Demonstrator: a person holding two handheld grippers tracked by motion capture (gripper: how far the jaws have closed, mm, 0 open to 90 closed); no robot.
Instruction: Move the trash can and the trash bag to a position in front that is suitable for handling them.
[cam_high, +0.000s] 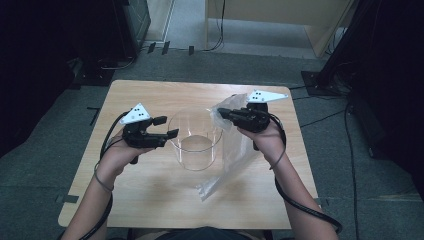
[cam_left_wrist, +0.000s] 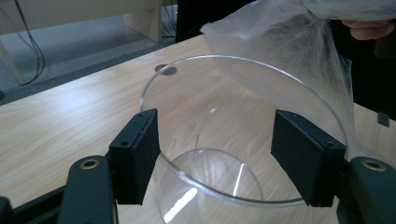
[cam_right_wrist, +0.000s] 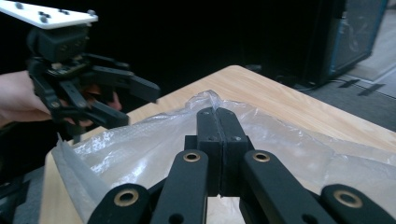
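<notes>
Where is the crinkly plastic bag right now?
In the high view the plastic bag hangs from the shut right gripper, right of the clear glass bowl.

Your worktop (cam_high: 150, 200) is light wood-grain laminate, smooth with a soft sheen. The clear container (cam_high: 195, 142) looks like glossy see-through plastic or glass, can't tell which, and it catches highlights on its rim and base. The bag (cam_high: 227, 160) is thin translucent plastic film, crinkly and a bit cloudy. Your tongs, left (cam_high: 169, 127) and right (cam_high: 221, 112), are matt black plastic with brassy metal pivots, each topped by a flat pale plate.
</notes>
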